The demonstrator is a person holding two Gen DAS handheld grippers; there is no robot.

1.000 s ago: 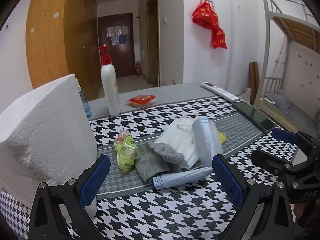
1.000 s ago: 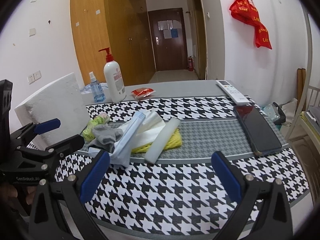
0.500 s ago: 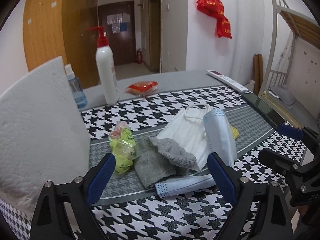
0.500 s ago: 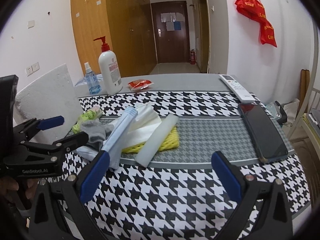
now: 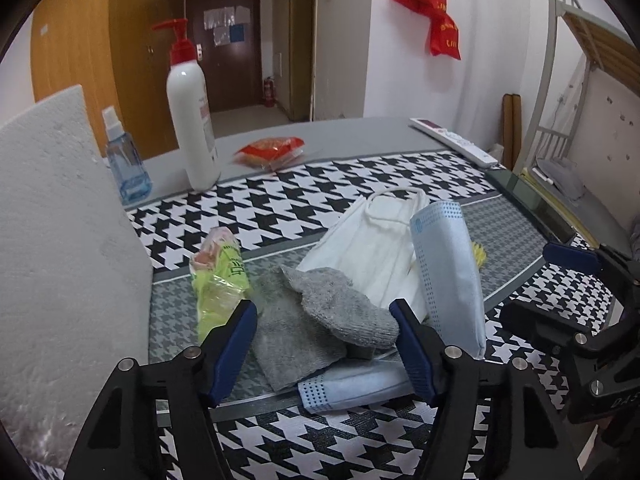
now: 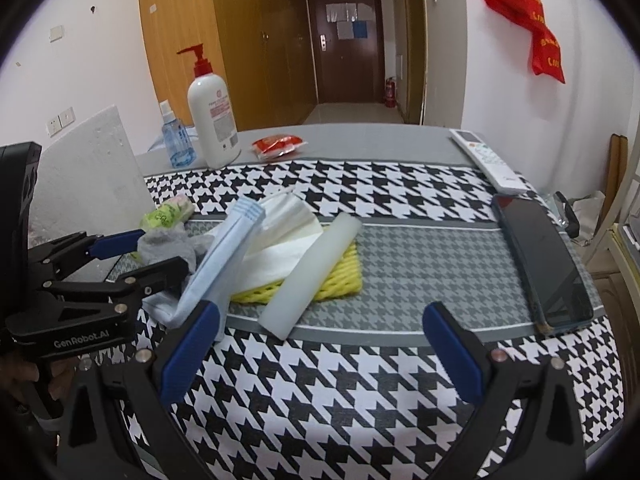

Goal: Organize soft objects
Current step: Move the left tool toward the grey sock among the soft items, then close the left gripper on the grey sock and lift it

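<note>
Grey sock (image 5: 320, 320) lies folded mid-table on the houndstooth cloth (image 6: 360, 384), touching a white mask (image 5: 376, 248) and blue masks (image 5: 448, 272). Left gripper (image 5: 325, 346) straddles the sock, fingers apart, gripping nothing. Right gripper (image 6: 320, 352) hangs wide open, near edge.

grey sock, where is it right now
In the left wrist view the grey sock lies between the left gripper's open fingers, beside the green packet and white masks.

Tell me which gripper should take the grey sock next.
Left. The left gripper is open with its jaws on either side of the grey sock. The right gripper is open over bare tablecloth, off to the sock's right.
</note>
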